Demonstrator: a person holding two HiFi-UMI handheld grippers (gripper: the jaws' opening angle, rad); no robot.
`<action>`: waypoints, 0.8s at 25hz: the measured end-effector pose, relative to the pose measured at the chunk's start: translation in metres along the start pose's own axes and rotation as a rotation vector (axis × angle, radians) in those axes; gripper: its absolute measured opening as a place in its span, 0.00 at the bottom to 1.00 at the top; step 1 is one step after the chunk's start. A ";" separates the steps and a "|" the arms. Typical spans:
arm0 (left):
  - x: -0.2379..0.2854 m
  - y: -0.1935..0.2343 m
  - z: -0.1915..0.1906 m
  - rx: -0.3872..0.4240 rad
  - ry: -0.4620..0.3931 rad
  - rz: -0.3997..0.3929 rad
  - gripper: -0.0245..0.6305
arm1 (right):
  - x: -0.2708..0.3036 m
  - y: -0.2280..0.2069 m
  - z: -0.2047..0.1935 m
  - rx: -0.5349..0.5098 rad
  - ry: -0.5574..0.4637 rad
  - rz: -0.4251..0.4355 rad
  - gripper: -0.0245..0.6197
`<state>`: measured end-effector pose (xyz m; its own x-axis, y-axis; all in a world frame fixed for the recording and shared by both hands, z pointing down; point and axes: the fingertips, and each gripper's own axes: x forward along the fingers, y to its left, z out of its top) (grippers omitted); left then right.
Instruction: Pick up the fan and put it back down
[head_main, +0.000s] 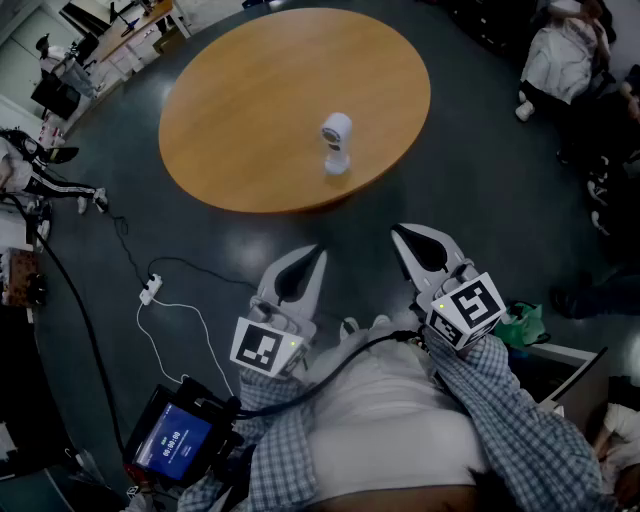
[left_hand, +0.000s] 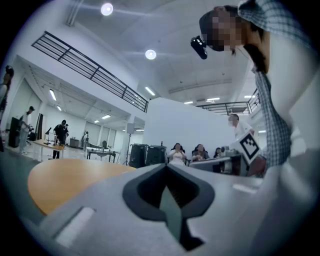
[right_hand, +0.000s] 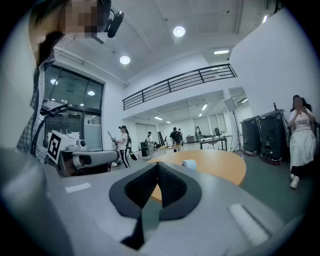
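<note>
A small white fan (head_main: 336, 142) stands upright on the round wooden table (head_main: 250, 120), towards its near right edge. In the right gripper view the fan (right_hand: 189, 164) shows small and far off, just above my jaw tips. My left gripper (head_main: 316, 252) and right gripper (head_main: 398, 233) are both held close to my body, well short of the table and apart from the fan. Both have their jaws shut with nothing between them. The left gripper (left_hand: 166, 166) looks across the table top (left_hand: 70, 180); the fan is not in that view.
A white power strip (head_main: 150, 290) and cables lie on the dark floor at the left. A tablet (head_main: 172, 442) hangs by my left side. People sit and stand around the room, and a green bag (head_main: 522, 322) lies at the right.
</note>
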<state>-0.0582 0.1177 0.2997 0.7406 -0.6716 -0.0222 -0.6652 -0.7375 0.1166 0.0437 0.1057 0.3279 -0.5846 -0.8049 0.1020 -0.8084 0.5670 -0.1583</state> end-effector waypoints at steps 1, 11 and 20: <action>0.000 0.000 0.000 0.006 0.002 -0.001 0.04 | 0.000 0.000 0.000 0.001 0.001 -0.001 0.04; -0.002 -0.003 0.003 -0.002 -0.007 0.002 0.04 | -0.004 0.002 0.000 0.007 -0.001 -0.006 0.04; -0.001 -0.013 0.005 0.003 -0.008 0.022 0.04 | -0.019 -0.011 0.001 0.055 -0.018 -0.014 0.04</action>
<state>-0.0505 0.1273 0.2930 0.7252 -0.6880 -0.0273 -0.6815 -0.7229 0.1144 0.0636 0.1142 0.3264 -0.5714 -0.8160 0.0873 -0.8112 0.5456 -0.2104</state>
